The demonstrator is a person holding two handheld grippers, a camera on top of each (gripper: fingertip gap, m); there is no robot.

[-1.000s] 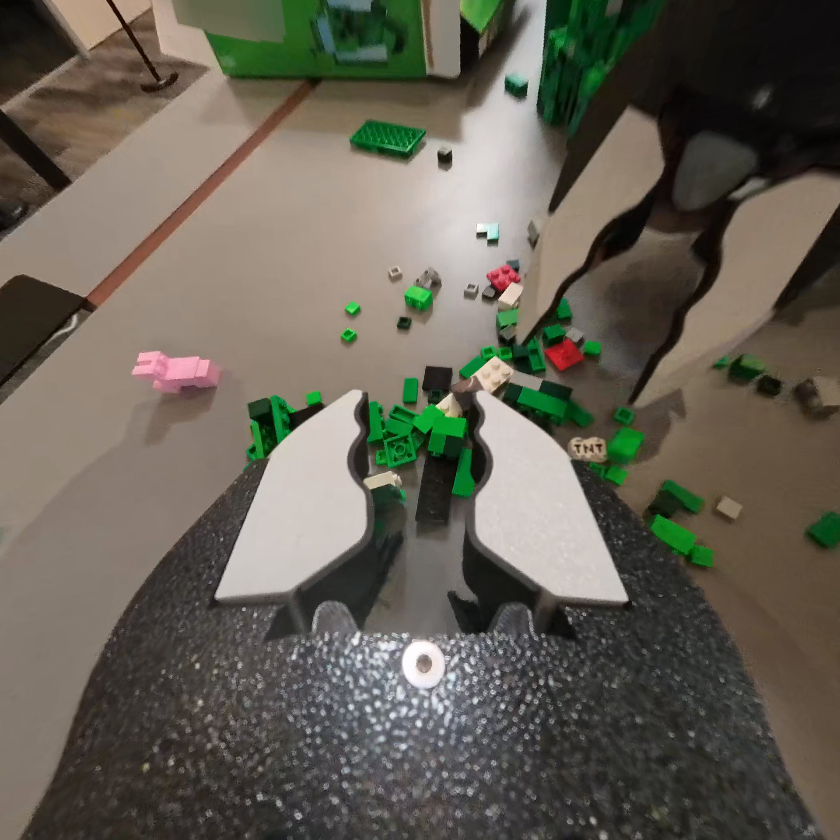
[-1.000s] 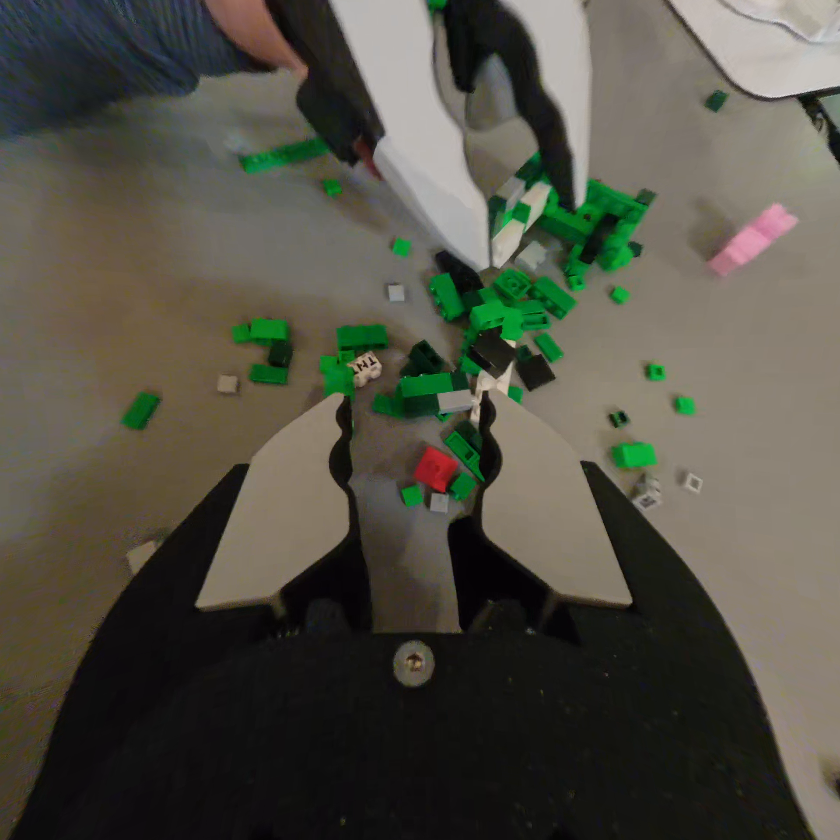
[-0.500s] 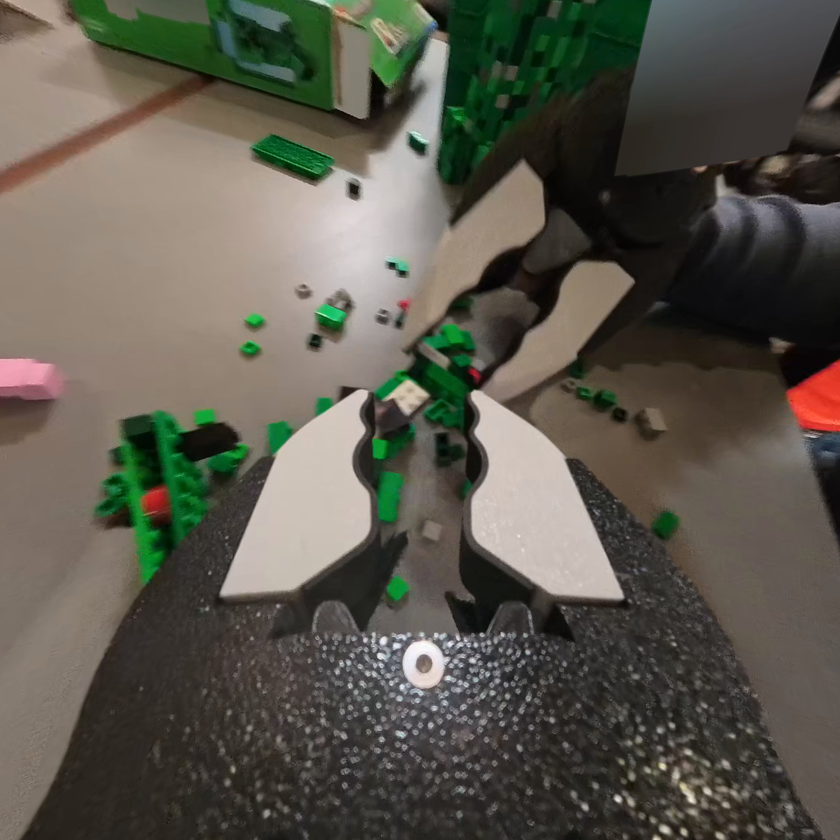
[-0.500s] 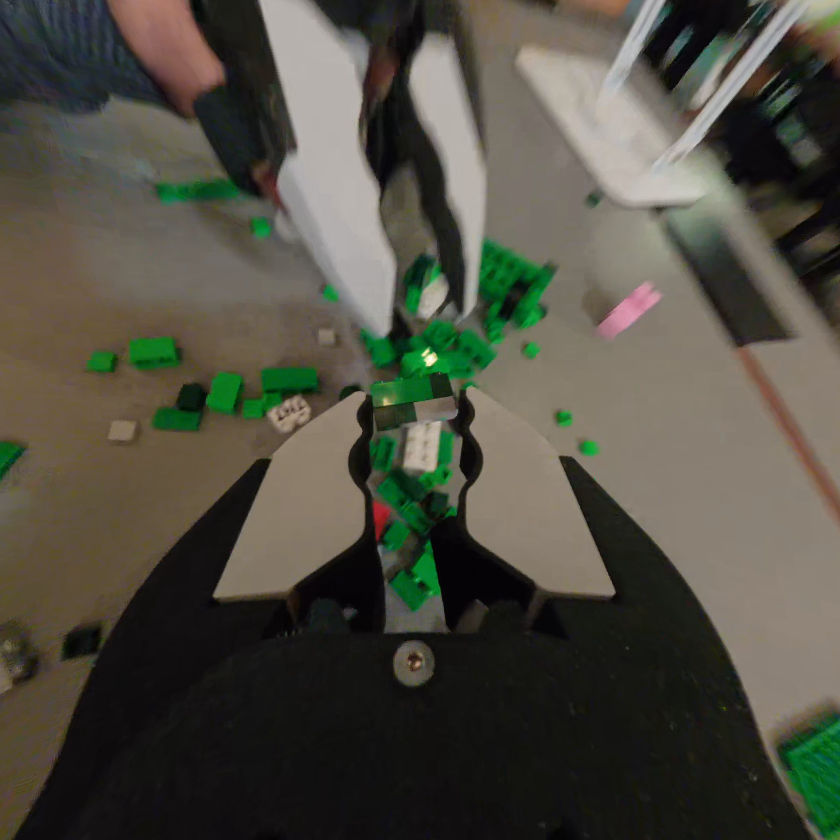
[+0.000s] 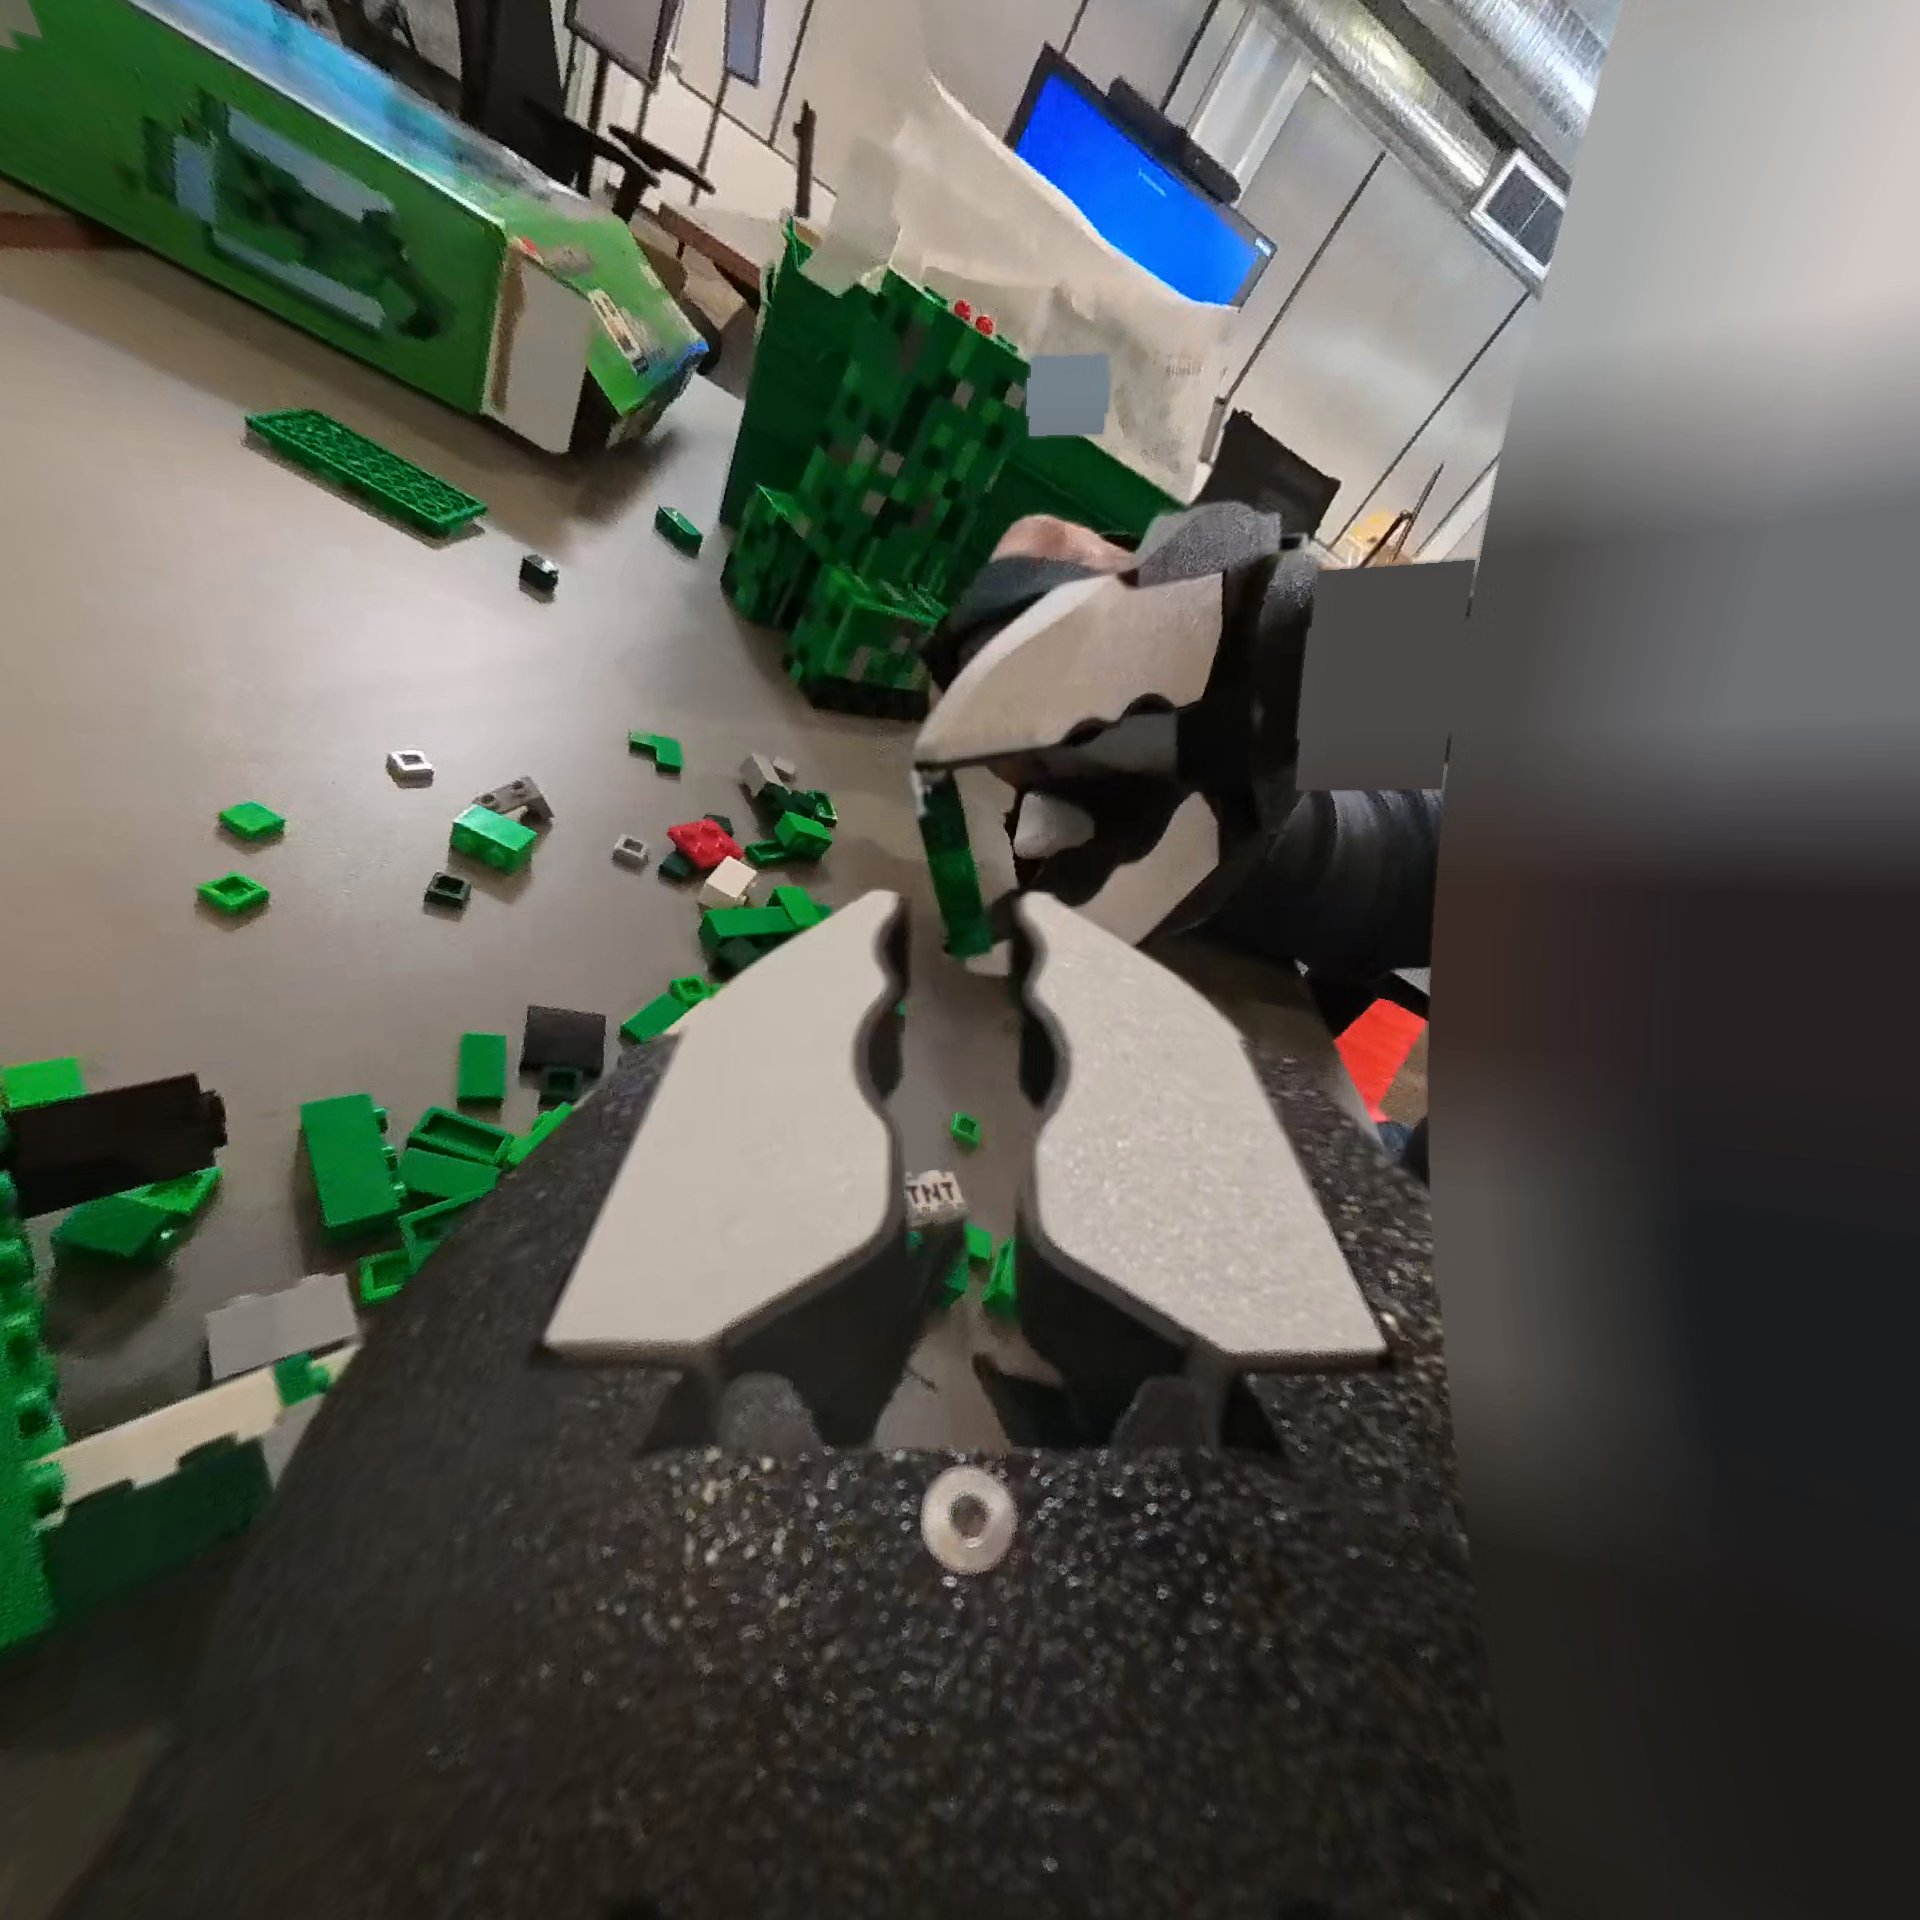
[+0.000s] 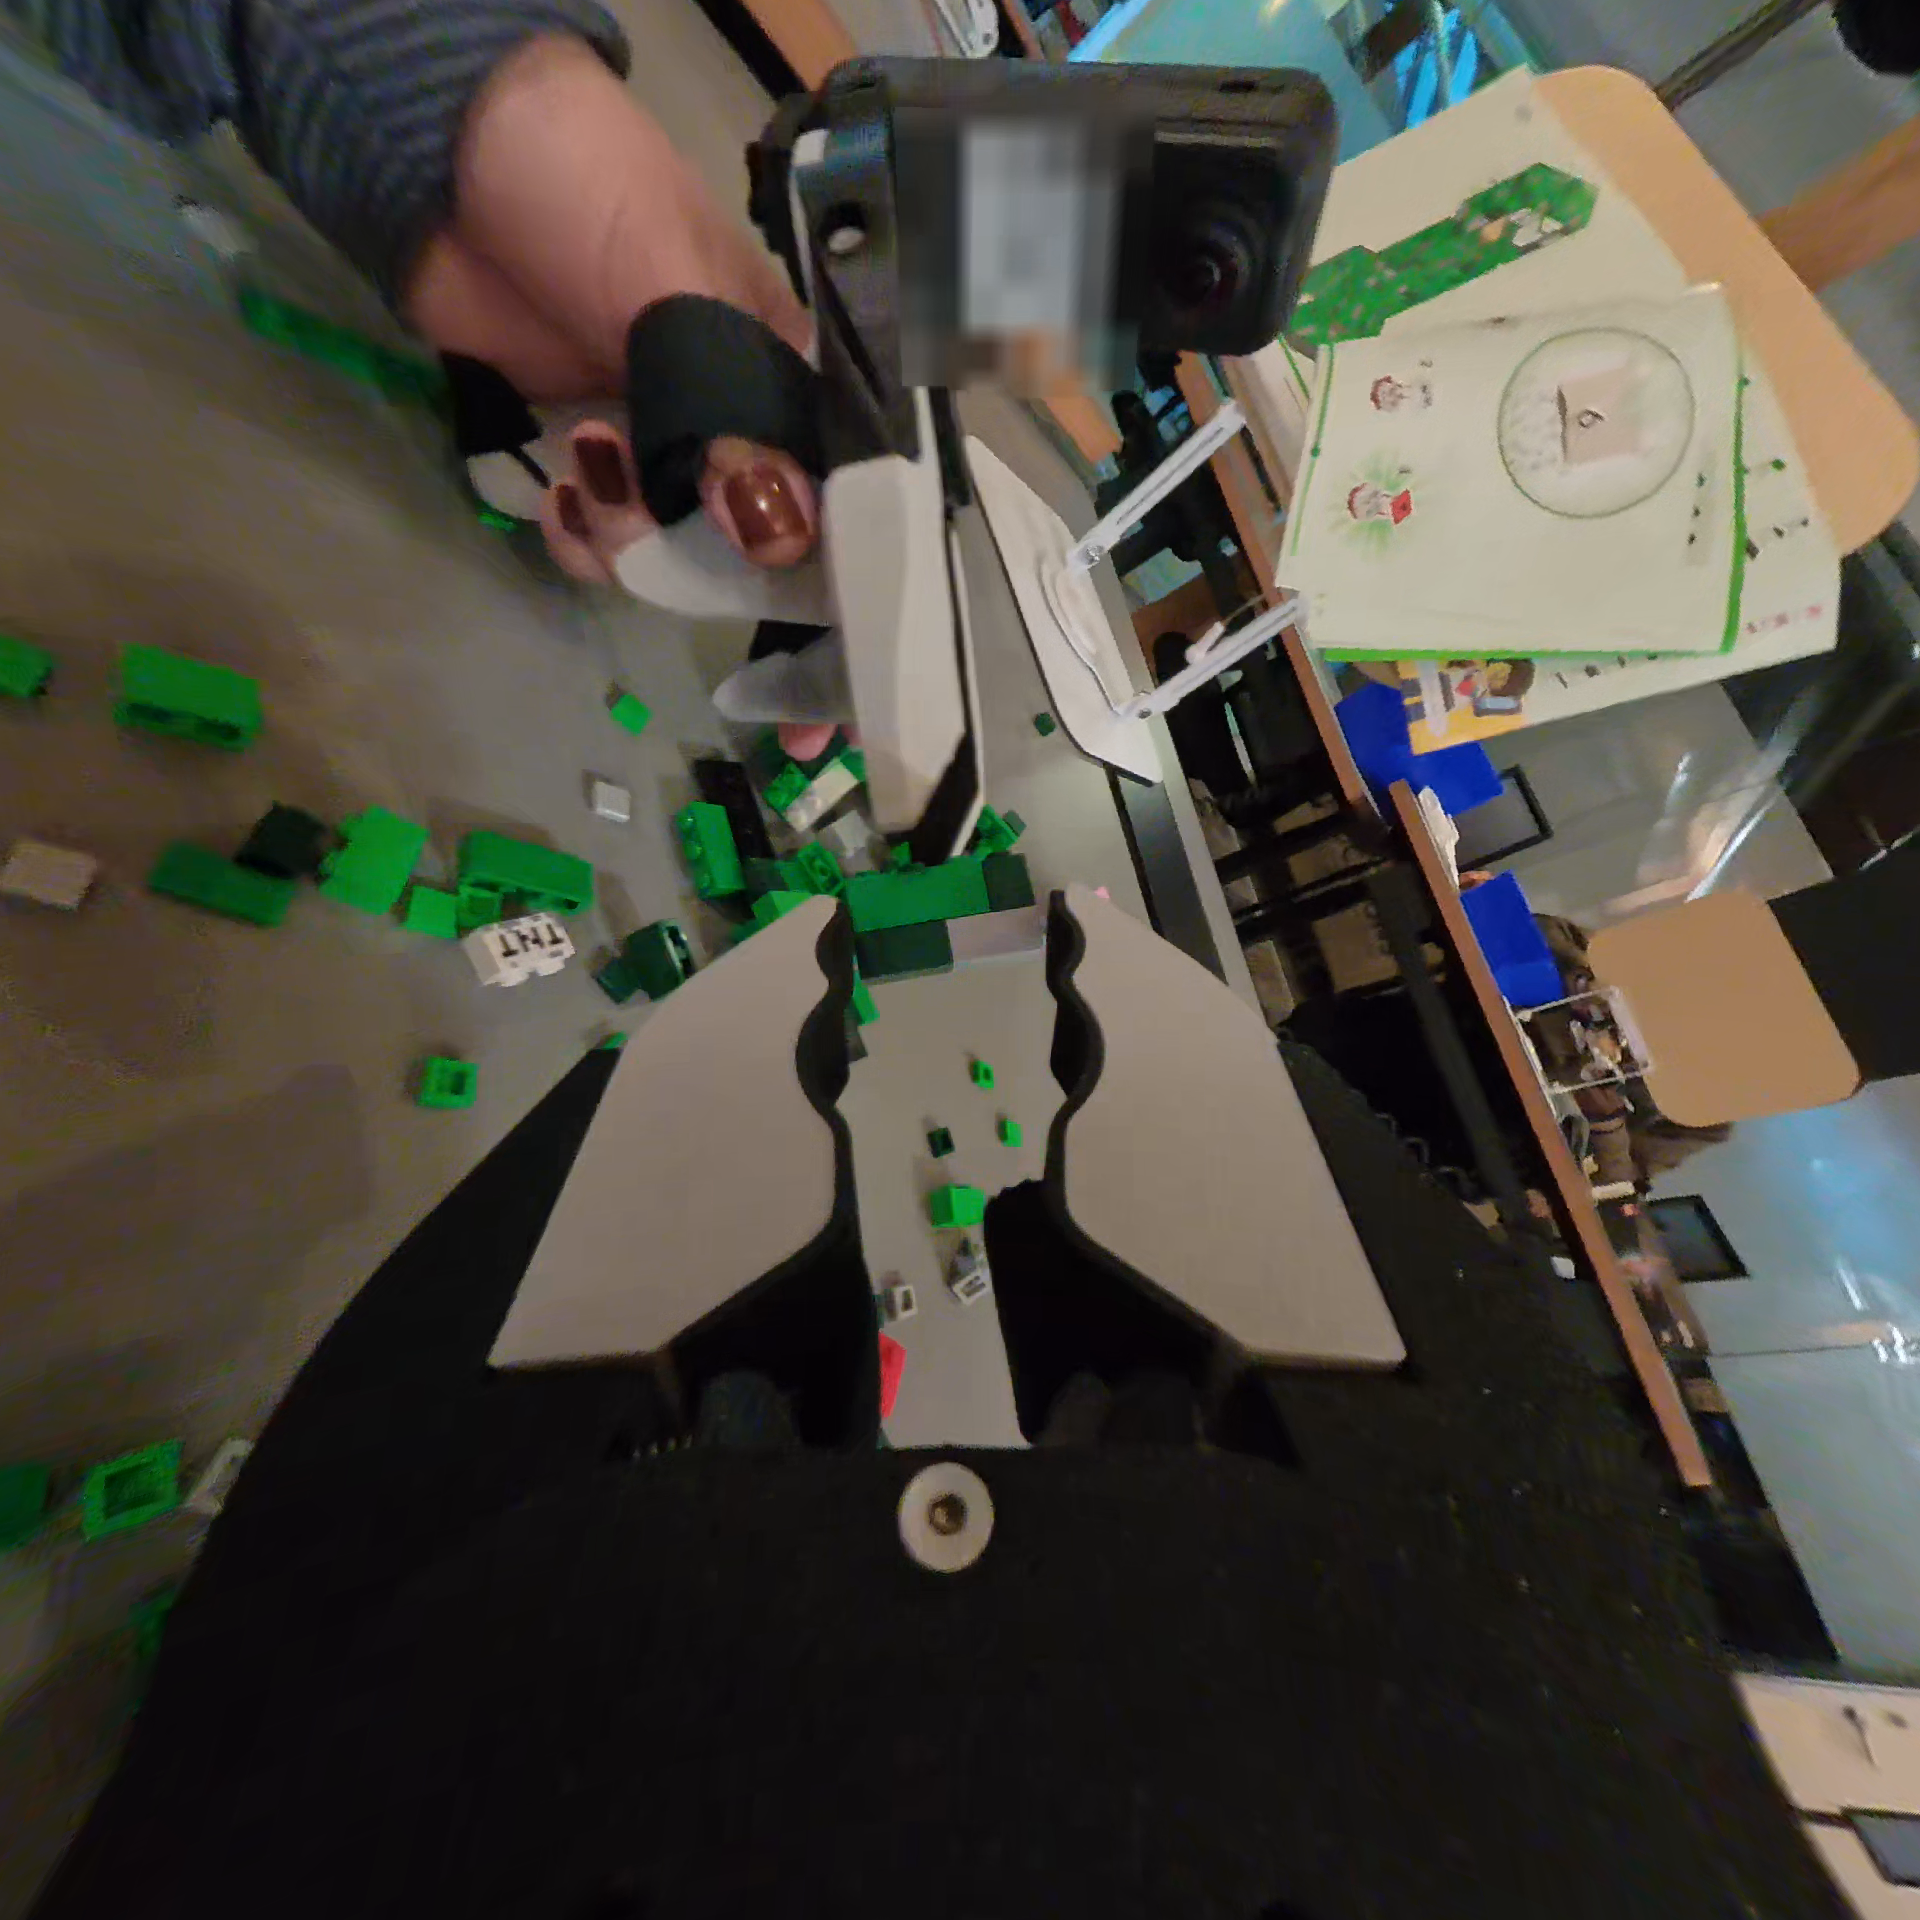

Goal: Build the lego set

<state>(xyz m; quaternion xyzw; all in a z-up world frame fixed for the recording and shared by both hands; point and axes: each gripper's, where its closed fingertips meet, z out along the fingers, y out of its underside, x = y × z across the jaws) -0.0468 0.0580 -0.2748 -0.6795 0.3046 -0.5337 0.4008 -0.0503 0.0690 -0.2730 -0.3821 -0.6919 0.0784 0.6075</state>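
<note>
My right gripper (image 6: 945, 914) is shut on a small assembly of green, dark green and grey bricks (image 6: 935, 920), held crosswise between its fingertips above the table. In the left wrist view the same assembly (image 5: 956, 862) spans the right gripper's (image 5: 951, 857) two pads as a thin green stack. My left gripper (image 5: 961, 920) is open with its jaws narrowed. Its fingertips sit right at the lower end of that stack, and a gap shows between pad and brick. In the right wrist view the left gripper (image 6: 925, 821) hangs just behind the assembly, held by a hand.
Loose green, black, grey and red bricks (image 5: 707, 836) lie scattered on the grey table (image 5: 260, 644). A tall built green model (image 5: 873, 436), a green box (image 5: 312, 229) and a green plate (image 5: 364, 473) stand behind. A partial build (image 5: 31, 1455) is at the near left. An instruction booklet (image 6: 1558, 468) stands at the right. Only a small space, under 4 cm, lies between the two pairs of fingers.
My right gripper closed on the green-and-grey assembly from the pile and lifted it. Both grippers rose and tilted toward each other. My left jaws narrowed with nothing between them.
</note>
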